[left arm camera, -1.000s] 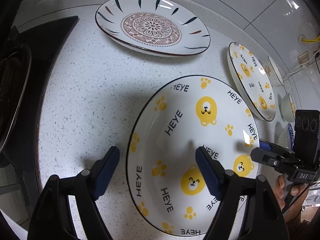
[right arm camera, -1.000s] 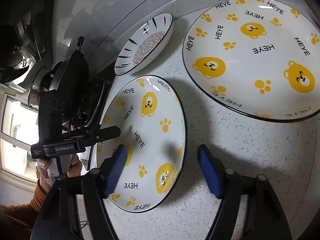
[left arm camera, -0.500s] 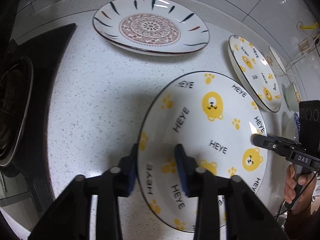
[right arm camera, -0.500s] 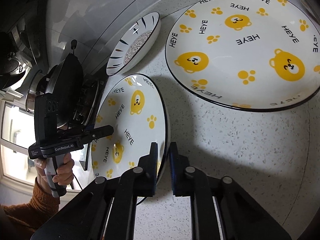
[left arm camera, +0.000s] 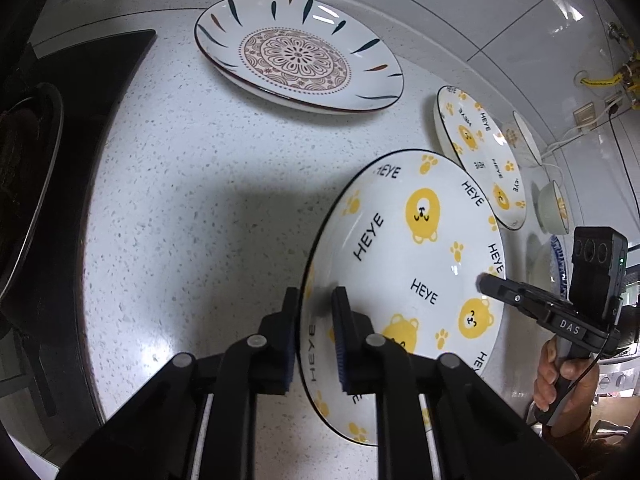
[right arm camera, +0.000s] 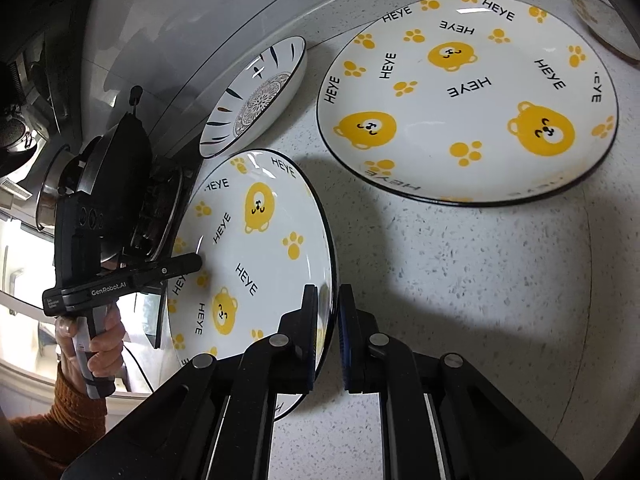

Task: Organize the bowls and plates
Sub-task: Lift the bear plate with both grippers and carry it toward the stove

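On the white speckled stone bench, the left hand-held gripper pinches one rim of the round white bear-print plate. The right hand-held gripper pinches the other rim. The plate is near the front edge and looks lifted. I think nothing is stacked yet: 2 more plates and a small bowl wait behind.

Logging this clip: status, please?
Left gripper and right gripper both clamped on opposite rims of near bear plate. Second bear plate and mandala plate lie apart. Nothing blocking.
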`<action>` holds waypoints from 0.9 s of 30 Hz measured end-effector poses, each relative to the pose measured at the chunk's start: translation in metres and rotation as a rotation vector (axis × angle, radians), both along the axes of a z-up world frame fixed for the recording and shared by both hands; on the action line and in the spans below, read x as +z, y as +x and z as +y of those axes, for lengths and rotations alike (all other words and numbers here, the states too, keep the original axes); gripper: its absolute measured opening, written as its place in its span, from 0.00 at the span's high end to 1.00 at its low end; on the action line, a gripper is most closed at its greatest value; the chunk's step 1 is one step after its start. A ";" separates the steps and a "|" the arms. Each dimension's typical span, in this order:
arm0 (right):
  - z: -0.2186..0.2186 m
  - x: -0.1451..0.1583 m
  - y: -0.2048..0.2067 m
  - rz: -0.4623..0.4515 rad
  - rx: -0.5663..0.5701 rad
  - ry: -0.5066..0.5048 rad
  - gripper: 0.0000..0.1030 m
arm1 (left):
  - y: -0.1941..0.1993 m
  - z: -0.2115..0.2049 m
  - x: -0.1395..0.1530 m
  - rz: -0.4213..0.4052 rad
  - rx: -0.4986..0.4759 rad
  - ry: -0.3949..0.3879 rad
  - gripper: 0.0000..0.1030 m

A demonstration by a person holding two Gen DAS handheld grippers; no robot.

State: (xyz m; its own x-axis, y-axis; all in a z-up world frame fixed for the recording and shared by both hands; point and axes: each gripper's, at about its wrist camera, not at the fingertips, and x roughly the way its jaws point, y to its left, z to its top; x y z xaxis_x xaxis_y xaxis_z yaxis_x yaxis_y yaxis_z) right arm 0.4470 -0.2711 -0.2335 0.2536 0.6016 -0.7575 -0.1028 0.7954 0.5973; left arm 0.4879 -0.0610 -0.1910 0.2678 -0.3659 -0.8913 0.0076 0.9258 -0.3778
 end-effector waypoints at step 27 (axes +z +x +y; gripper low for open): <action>0.085 0.045 -0.090 0.031 -0.003 -0.002 0.91 | -0.140 0.111 -0.007 0.066 0.043 -0.057 0.85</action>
State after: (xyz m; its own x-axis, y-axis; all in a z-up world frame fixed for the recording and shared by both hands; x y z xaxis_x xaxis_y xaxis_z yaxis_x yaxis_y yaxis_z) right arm 0.3575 -0.1857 -0.1883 0.2315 0.5990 -0.7666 -0.0818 0.7971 0.5982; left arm 0.3479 0.0496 -0.1981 0.2260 -0.4059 -0.8855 -0.0582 0.9018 -0.4282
